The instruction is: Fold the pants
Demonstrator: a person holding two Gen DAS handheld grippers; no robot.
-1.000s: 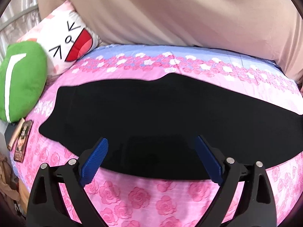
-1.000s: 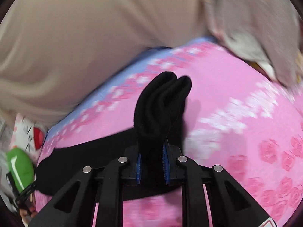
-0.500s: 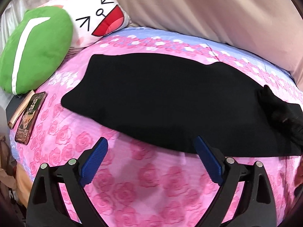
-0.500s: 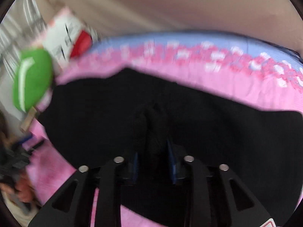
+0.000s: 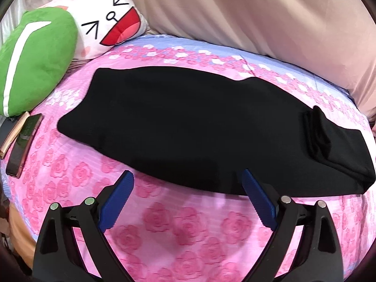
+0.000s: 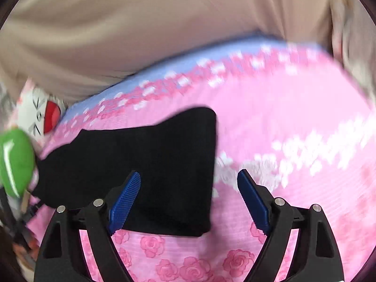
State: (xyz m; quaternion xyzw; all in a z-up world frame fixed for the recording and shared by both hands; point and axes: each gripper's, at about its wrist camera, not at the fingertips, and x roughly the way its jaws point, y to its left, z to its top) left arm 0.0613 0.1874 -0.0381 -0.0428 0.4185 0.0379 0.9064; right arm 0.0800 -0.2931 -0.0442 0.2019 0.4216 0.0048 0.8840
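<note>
well: pink rose bedsheet (image 5: 188, 230) | beige curtain (image 5: 258, 14) behind | black pants (image 5: 188, 127) flat

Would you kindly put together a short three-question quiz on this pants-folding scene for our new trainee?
1. True or false: the black pants lie on the pink rose-print bedsheet, gripped by neither tongs.
2. Which item lies nearest the green pillow? A) the phone B) the beige curtain C) the bunched fabric on the pants' right end
3. Fill in: the pillow with the cartoon face has a ____ mouth.

Key
1. True: the left tongs stand open short of the pants' near edge, and the right tongs are opening, their pads clear of the cloth.
2. A
3. red
</note>
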